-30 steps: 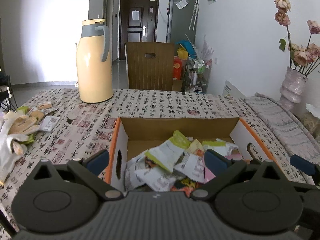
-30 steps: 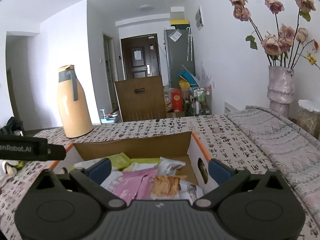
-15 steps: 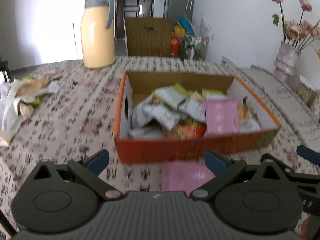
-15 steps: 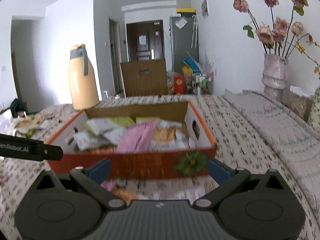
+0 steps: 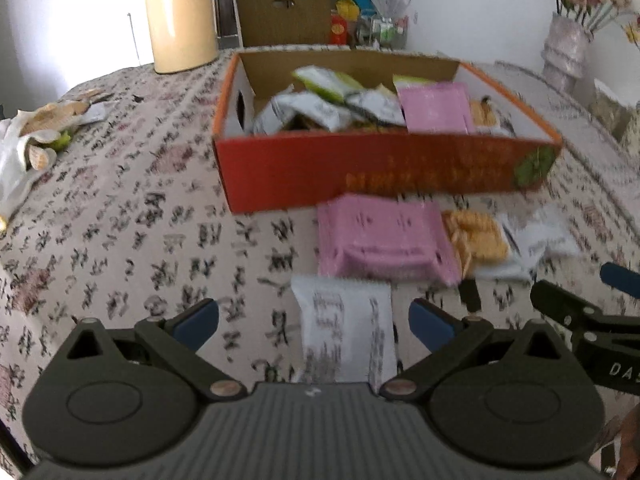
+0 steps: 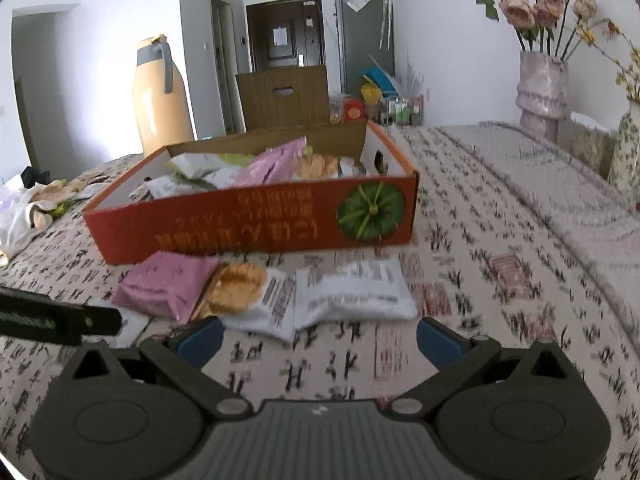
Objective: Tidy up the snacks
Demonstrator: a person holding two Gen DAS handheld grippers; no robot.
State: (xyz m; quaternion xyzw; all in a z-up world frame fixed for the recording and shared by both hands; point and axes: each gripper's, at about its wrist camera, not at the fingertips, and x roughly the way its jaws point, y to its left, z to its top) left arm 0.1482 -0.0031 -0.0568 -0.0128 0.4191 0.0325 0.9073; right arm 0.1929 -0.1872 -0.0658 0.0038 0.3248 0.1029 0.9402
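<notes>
Snack packets [image 5: 384, 236] before box [image 5: 380, 168]; more, seemingly, inside; flask [image 6: 158, 96] behind.

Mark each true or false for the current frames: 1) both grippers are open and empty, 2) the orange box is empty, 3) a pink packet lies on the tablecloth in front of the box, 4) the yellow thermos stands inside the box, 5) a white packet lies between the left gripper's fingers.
1) Left gripper and right gripper open and empty: true.
2) Orange box empty: false; it holds many snack packets.
3) Pink packet on the tablecloth in front of the box: true.
4) Yellow thermos inside the box: false; it stands on the table behind it.
5) White packet lies between the left gripper's fingers: true, ungripped.
</notes>
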